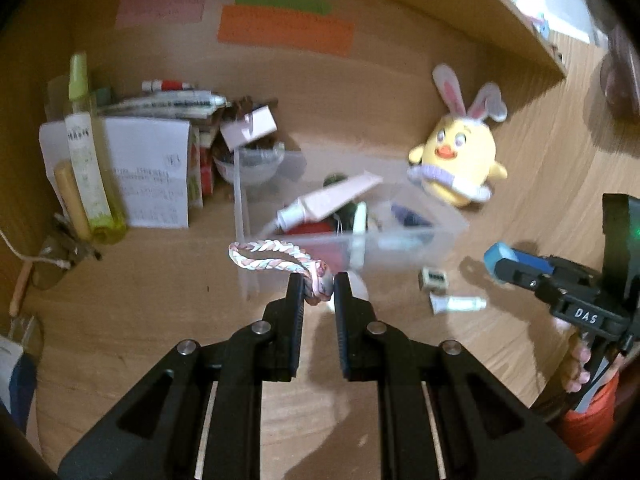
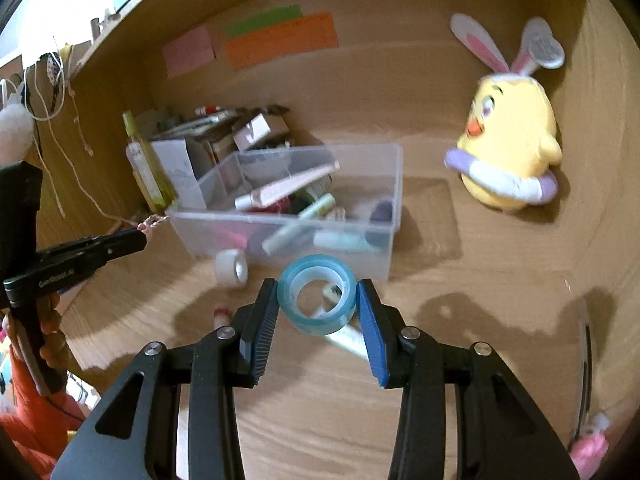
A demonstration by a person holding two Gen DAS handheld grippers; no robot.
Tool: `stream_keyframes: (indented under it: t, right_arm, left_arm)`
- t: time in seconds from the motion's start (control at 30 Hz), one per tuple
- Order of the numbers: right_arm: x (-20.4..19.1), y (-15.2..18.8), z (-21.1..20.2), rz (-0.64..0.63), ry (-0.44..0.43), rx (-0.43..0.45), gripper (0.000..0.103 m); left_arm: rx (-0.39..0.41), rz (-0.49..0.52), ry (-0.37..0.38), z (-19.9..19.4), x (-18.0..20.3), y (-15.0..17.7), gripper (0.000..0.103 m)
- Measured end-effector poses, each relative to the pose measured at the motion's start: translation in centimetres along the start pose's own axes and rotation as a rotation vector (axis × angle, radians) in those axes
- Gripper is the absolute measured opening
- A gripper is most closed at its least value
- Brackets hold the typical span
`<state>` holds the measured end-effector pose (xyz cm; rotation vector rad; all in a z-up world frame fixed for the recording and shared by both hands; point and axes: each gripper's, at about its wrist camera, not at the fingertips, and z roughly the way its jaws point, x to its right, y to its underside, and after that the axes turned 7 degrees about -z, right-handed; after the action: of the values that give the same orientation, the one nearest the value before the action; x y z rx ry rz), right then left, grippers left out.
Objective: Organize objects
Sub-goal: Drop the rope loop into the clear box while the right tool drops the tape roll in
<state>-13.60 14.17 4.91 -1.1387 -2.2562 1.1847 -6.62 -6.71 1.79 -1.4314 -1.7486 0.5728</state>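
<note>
A braided pastel bracelet (image 1: 272, 250) hangs off the desk, pinched at its clasp end by my left gripper (image 1: 318, 288), which is shut on it. From the right wrist view the left gripper (image 2: 140, 238) is at the left with the bracelet (image 2: 154, 224) at its tips, beside the box's near left corner. My right gripper (image 2: 318, 300) is shut on a light blue tape roll (image 2: 288, 284), lifted just in front of the clear plastic box (image 2: 280, 232). That box (image 1: 400, 254) holds several tubes and pens. The right gripper (image 1: 498, 260) shows at the right of the left wrist view.
On the wooden desk lie a white tape roll (image 2: 231, 269), a small tube (image 1: 456, 303) and a small white block (image 1: 432, 280). A yellow plush chick (image 2: 508, 140) stands right of the box. A green bottle (image 1: 86, 152) and stacked papers (image 1: 160, 172) crowd the back left.
</note>
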Motion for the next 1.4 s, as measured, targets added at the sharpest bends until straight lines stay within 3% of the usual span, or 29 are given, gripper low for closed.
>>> stream_keyframes:
  t: [0.33, 0.6, 0.87, 1.13, 1.33, 1.4]
  right_arm:
    - [-0.5, -5.5, 1.3, -0.013, -0.003, 0.089, 0.036]
    - [0.4, -8.4, 5.5, -0.002, 0.014, 0.041, 0.036]
    - [1.4, -7.6, 11.3, 0.016, 0.004, -0.108, 0.036]
    - [0.8, -6.9, 13.1, -0.019, -0.002, -0.148, 0.037]
    - [0.3, -6.8, 13.3, -0.040, 0.012, -0.165, 0.039]
    - [0.2, -6.9, 13.1, -0.045, 0.025, -0.158, 0.049]
  left_arm:
    - [0.094, -0.017, 0.016, -0.1, -0.1, -4.6, 0.014]
    - [0.020, -0.047, 0.033, 4.1, -0.4, -6.3, 0.014]
    - [-0.091, -0.050, 0.029, 8.9, -0.2, -5.5, 0.014]
    - [-0.140, -0.039, 0.058, 10.3, 0.0, -4.9, 0.015]
    - [-0.137, -0.017, 0.050, 10.0, 0.5, -4.6, 0.023]
    - [-0.129, -0.008, 0.047, 9.7, 0.8, -4.6, 0.031]
